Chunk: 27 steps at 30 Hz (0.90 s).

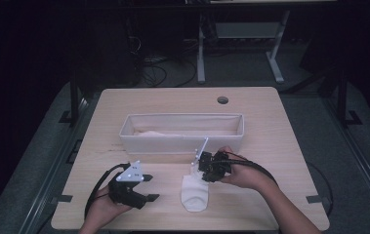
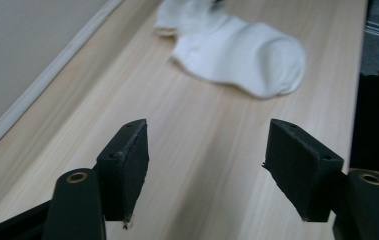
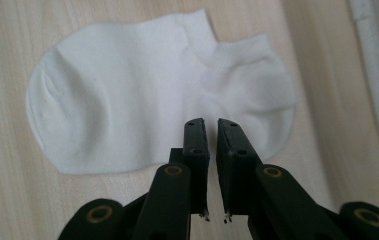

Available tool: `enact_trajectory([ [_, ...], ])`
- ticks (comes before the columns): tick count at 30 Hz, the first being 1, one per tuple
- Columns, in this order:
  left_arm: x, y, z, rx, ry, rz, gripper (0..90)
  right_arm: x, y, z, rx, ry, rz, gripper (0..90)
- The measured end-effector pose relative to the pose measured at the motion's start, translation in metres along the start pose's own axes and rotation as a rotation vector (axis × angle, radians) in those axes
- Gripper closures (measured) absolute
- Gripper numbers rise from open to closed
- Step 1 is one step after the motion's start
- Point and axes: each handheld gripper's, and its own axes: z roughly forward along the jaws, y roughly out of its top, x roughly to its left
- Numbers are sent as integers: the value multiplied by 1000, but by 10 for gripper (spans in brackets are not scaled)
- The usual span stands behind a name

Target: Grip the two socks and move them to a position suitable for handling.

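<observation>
Pale wood tabletop (image 1: pixel 270 126) sits in a dark room, with desk legs and cables on the floor beyond its far edge. Across the middle lies a long white fabric bin (image 1: pixel 182 141), open at the top. A white ankle sock (image 1: pixel 195 192) lies flat on the wood at about 6 o'clock from the bin, near the front edge.

At 9 o'clock from the sock, well apart from it, the left tool (image 1: pixel 147 187) is held in a hand with its jaws spread wide and nothing between them.

Over the sock's far end, the right tool (image 3: pixel 212 125) has its jaws drawn nearly together with a thin gap, tips above the sock's heel; whether they touch the fabric cannot be told.
</observation>
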Motion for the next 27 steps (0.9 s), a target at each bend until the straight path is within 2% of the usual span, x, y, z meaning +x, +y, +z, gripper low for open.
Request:
enact_trajectory([
  [3,-7,10,11,-5,-49,28,399,-5,4,-3,-5,-4,-3,827],
  [6,-11,18,20,-11,-84,53,496,-8,8,-3,-11,-1,1,834],
  [12,-21,36,40,10,-143,127,696,-17,16,-2,-33,28,21,861],
  [14,-24,41,47,31,-152,151,747,-21,17,-1,-36,34,33,862],
  [20,-28,48,68,64,-190,168,801,-25,19,9,-17,45,31,862],
  [27,-35,52,88,117,-233,185,803,-31,19,22,16,58,52,863],
])
